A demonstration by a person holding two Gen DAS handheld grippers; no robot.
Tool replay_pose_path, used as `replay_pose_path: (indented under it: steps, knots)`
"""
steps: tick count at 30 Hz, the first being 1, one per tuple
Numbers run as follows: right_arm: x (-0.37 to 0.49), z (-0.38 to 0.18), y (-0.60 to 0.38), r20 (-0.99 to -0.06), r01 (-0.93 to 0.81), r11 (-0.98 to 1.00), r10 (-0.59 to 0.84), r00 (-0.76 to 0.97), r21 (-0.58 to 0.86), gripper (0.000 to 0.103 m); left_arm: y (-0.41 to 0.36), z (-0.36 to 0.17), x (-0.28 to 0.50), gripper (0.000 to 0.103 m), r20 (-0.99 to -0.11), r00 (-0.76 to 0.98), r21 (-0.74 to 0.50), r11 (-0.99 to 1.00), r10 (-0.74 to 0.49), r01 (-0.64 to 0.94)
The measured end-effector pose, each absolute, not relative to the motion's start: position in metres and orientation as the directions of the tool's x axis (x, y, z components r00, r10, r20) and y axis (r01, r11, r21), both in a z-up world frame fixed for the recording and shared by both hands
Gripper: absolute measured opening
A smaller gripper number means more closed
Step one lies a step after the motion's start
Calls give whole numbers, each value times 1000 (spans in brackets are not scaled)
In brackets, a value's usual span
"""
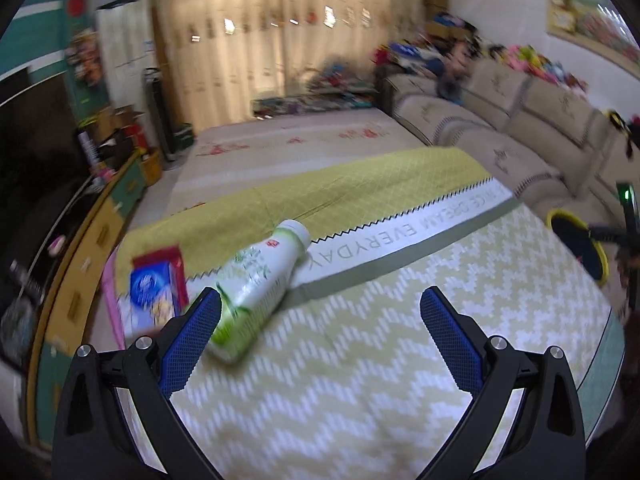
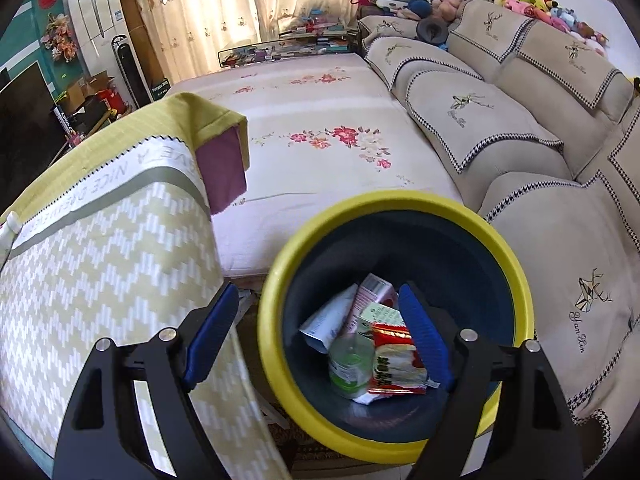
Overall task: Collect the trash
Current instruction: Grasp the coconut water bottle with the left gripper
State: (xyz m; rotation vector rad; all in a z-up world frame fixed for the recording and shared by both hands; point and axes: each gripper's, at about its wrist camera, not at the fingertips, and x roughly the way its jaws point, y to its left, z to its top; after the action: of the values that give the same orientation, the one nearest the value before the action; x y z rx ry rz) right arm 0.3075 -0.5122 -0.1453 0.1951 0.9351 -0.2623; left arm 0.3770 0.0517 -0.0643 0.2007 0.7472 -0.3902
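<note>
In the left wrist view a green-and-white plastic bottle (image 1: 256,284) lies on its side on the zigzag tablecloth (image 1: 360,360). Left of it lies a red-and-blue snack packet (image 1: 158,288). My left gripper (image 1: 320,300) is open above the cloth, and its left finger overlaps the bottle's base in the picture. In the right wrist view my right gripper (image 2: 314,294) hangs open and empty over a yellow-rimmed dark bin (image 2: 276,340). Inside the bin lie a red snack wrapper (image 2: 394,360), a clear green bottle (image 2: 350,364) and small cartons (image 2: 370,296). The bin (image 1: 576,236) also shows at the left wrist view's right edge.
The table stands against a floral-covered bed (image 2: 320,120). A beige sofa (image 2: 540,160) with soft toys along its back runs on the right. A dark TV and a green-yellow cabinet (image 1: 100,232) stand on the left. Curtains (image 1: 260,32) hang at the back.
</note>
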Motion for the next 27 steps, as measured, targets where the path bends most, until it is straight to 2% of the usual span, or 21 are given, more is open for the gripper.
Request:
replay_pose_path:
  steps: [10,20,22,25,26,27]
  knots:
    - [322,-137,-493,-810,330,944,-184,556,11,81,74,-102,456,98,-800,542,93,840,-256,535]
    - [336,-142,-483,-822,327,945,-183,539,5,81,75,-130,490,91,-869,430,86,783,-243,616]
    - [338,-144,-481,-825,324,946,-179,535,5,81,76,-134,496,86,-877,410,64,785,-251,616]
    - [342,-147,-478,-832,315,949,-174,527,2,81,76,-141,503,74,-887,382,31,790,-261,612]
    - [343,-148,-477,-833,312,950,-171,526,2,81,77,-143,505,68,-890,376,24,796,-258,605]
    - [344,-148,-476,-833,309,951,-169,526,2,81,78,-145,504,56,-892,372,19,801,-257,598]
